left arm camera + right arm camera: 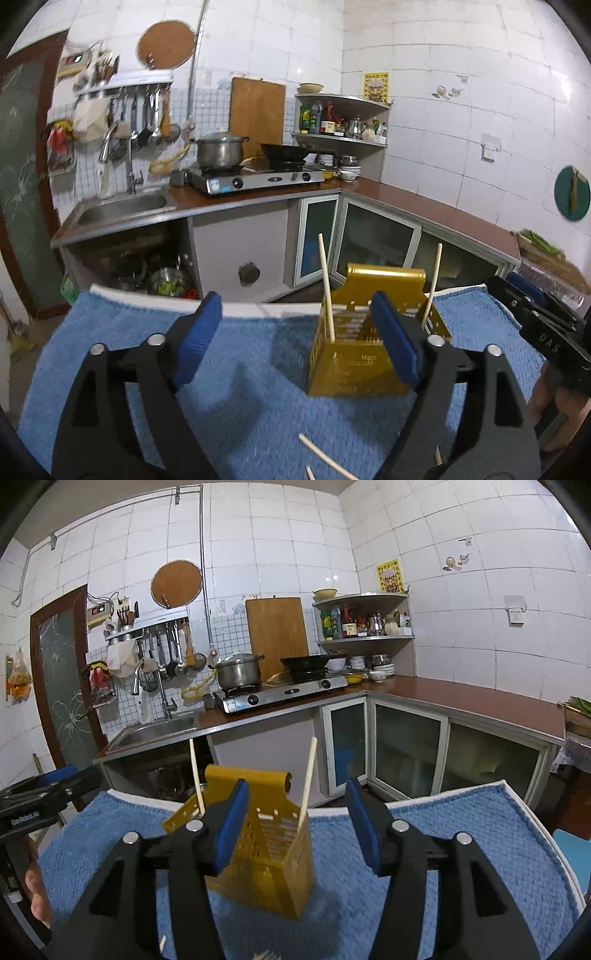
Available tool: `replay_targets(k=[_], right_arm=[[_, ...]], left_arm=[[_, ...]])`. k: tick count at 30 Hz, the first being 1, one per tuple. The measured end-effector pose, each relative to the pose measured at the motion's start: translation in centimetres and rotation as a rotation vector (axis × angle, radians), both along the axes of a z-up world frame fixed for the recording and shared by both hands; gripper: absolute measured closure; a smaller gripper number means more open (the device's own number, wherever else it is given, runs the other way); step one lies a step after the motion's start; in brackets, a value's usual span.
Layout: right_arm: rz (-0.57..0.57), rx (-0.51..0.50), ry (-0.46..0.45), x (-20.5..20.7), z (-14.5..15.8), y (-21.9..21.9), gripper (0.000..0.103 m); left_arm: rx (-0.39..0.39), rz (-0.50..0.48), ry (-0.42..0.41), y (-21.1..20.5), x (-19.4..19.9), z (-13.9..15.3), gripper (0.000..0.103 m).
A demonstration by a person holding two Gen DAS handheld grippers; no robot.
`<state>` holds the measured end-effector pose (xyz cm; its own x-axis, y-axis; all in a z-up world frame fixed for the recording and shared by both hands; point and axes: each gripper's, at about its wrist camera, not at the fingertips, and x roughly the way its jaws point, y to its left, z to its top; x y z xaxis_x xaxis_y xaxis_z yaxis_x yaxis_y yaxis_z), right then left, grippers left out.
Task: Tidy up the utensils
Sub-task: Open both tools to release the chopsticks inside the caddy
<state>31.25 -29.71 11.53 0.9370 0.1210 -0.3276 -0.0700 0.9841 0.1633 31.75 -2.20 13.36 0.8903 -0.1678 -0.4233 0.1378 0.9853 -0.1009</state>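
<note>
Utensil holder (364,354): gold, perforated, upright on blue towel (240,387). Two pale chopsticks (326,291) stand inside, leaning apart; more lie loose on the towel. Left gripper (295,343) and right gripper (297,823): both spread wide, holding nothing.

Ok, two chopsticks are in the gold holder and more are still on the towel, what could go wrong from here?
1. The gold holder stands on a soft blue towel; a bump from the open left tongs, whose pad is right beside it, might tip it.
2. The two chopsticks lean outward above the rim, so the right tongs could snag them.
3. Loose chopsticks lie low under the tongs, partly hidden.
</note>
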Motion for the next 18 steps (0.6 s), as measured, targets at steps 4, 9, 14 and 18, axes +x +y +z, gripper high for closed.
replay_targets(k=[4,9,14,18], right_arm=[[-0.012,-0.004,0.018,-1.8,-0.6,-0.1,0.044],[-0.013,-0.023,0.046,-3.9,-2.2,0.3,0.044],[-0.016,-0.024,0.077,-5.5,-4.1,0.7,0.044],[-0.018,-0.029,0.107,-6.3,-5.5,1.0,0.044]], left_arm=[[-0.022,0.01,0.034,1.2,-1.9,-1.2,0.01],[0.015,0.004,0.05,1.3,-4.3,-2.4,0.005],[0.051,0.001,0.081,0.9,-6.2,-3.9,0.005],[0.063,0.007,0.106,0.9,-6.8,-5.2,0.005]])
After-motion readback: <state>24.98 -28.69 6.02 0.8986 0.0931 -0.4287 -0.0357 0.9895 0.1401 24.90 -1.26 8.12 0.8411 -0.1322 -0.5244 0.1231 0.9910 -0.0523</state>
